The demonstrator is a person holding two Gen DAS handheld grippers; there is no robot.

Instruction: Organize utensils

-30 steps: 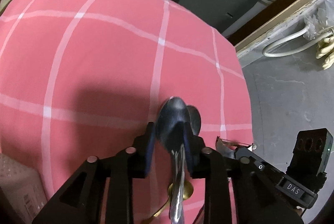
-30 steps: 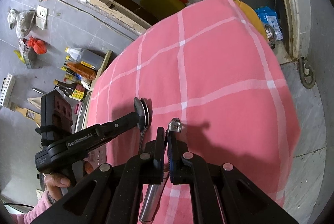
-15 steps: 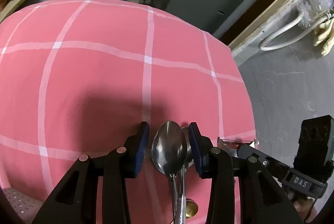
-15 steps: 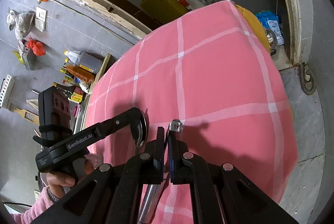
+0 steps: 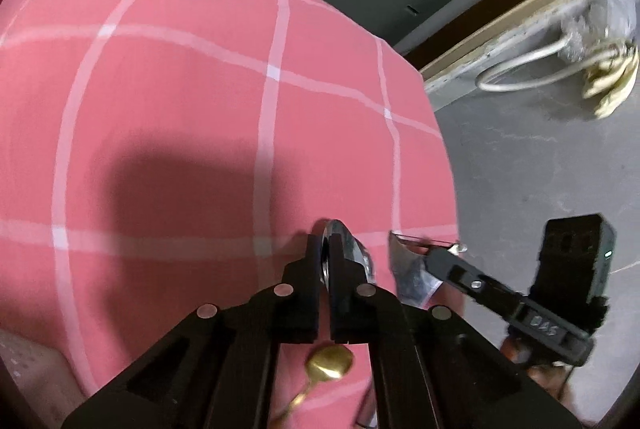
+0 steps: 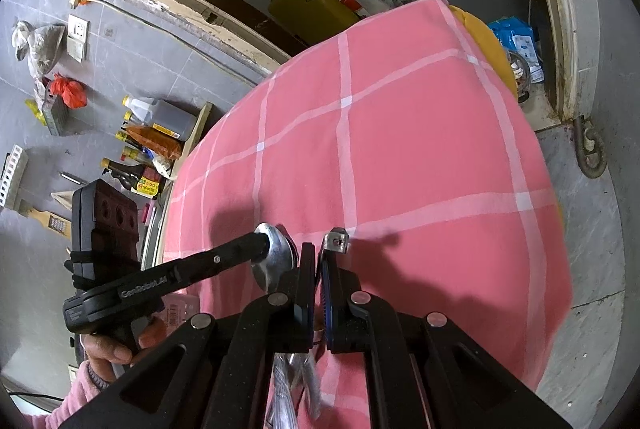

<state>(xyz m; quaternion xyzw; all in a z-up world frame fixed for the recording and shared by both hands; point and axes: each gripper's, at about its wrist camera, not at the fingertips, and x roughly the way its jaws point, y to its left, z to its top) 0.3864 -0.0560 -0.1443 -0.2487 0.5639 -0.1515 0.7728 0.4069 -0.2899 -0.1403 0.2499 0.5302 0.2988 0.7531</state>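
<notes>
My left gripper (image 5: 326, 249) hovers low over the pink check tablecloth (image 5: 160, 117). Its jaws are closing to a thin slit on the rim of a silver spoon (image 5: 356, 255), whose bowl sticks out to the right of the fingertips. A gold spoon (image 5: 330, 361) lies on the cloth beneath the fingers. From the right wrist view, the left gripper (image 6: 262, 243) touches the silver spoon (image 6: 278, 263) at its bowl. My right gripper (image 6: 320, 257) is shut on a flat metal utensil (image 6: 337, 241), whose tip pokes out above the pads. More silver handles (image 6: 288, 393) lie under it.
A white perforated basket (image 5: 20, 361) sits at the table's lower left. The cloth drops off to the grey floor (image 5: 540, 169) on the right. Bottles (image 6: 152, 133) and a yellow container (image 6: 312, 9) stand beyond the far edge. A hand in a pink sleeve (image 6: 108, 353) holds the left gripper.
The left gripper first held the silver spoon across its bowl, then opened and left it on the cloth. It has now shut on the bowl's rim. The right gripper has stayed put.
</notes>
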